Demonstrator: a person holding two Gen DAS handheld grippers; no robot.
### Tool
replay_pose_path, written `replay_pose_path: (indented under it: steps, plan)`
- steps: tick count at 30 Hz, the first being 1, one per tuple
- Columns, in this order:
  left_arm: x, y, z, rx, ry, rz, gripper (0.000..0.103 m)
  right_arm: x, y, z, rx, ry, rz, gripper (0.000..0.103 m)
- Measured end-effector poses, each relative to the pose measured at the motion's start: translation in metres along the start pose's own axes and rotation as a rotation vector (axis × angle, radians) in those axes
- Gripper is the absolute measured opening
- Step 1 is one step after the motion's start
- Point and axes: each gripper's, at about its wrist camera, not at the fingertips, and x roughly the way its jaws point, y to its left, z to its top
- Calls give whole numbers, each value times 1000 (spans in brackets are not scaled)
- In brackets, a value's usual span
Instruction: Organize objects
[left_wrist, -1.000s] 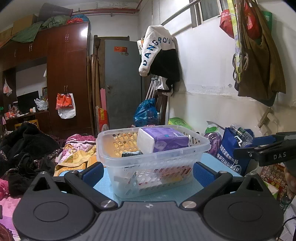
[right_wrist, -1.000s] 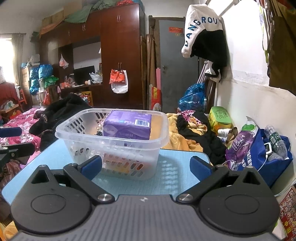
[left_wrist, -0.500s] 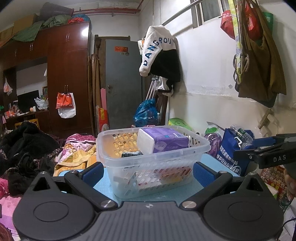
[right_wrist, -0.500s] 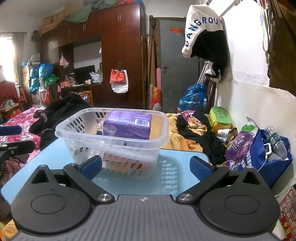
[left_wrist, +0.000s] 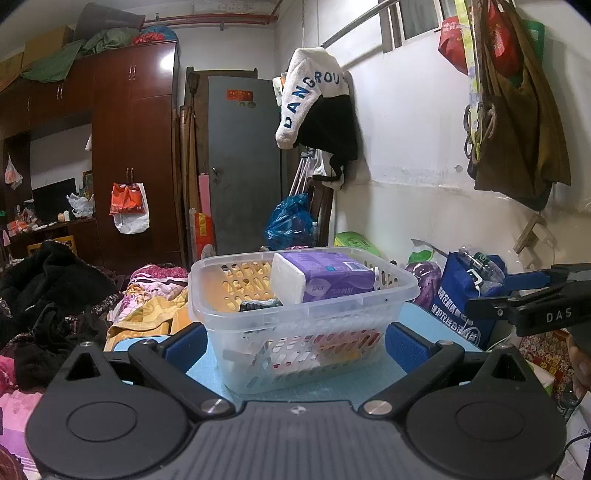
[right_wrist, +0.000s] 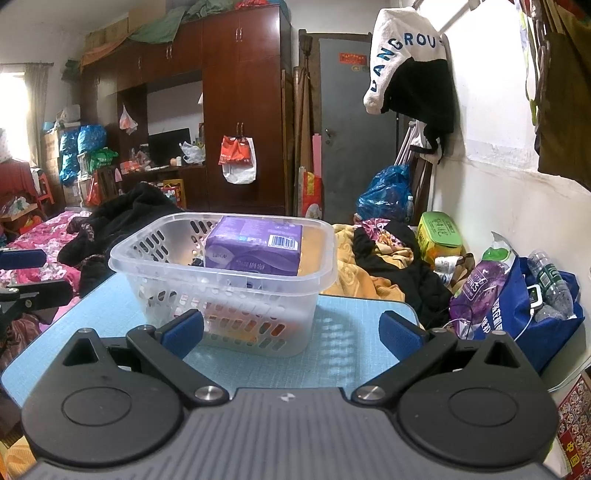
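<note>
A clear plastic basket (left_wrist: 258, 325) stands on the light blue table (left_wrist: 332, 384). It also shows in the right wrist view (right_wrist: 162, 240). A purple tissue pack (left_wrist: 332, 277) lies on top of other small items in it; the pack shows in the right wrist view too (right_wrist: 255, 247). My left gripper (left_wrist: 295, 341) is open and empty, its fingers on either side of the basket's near end, not touching. My right gripper (right_wrist: 293, 328) is open and empty, just in front of the basket. The right gripper also shows at the right edge of the left wrist view (left_wrist: 532, 299).
Clothes are piled on a bed (right_wrist: 373, 266) behind the table. A blue bag (right_wrist: 524, 314) with bottles and a purple packet (right_wrist: 480, 284) stands at the right by the wall. A wardrobe (right_wrist: 240, 110) and grey door (right_wrist: 354, 125) are at the back.
The right gripper has drifted slightly lower in the left wrist view. Otherwise nothing has visibly changed.
</note>
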Motion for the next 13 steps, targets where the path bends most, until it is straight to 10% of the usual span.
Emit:
replay_pose_path:
  steps: [13]
  plan:
    - [-1, -4, 0, 12, -21, -20, 103, 0, 1, -1, -2, 3, 4, 103]
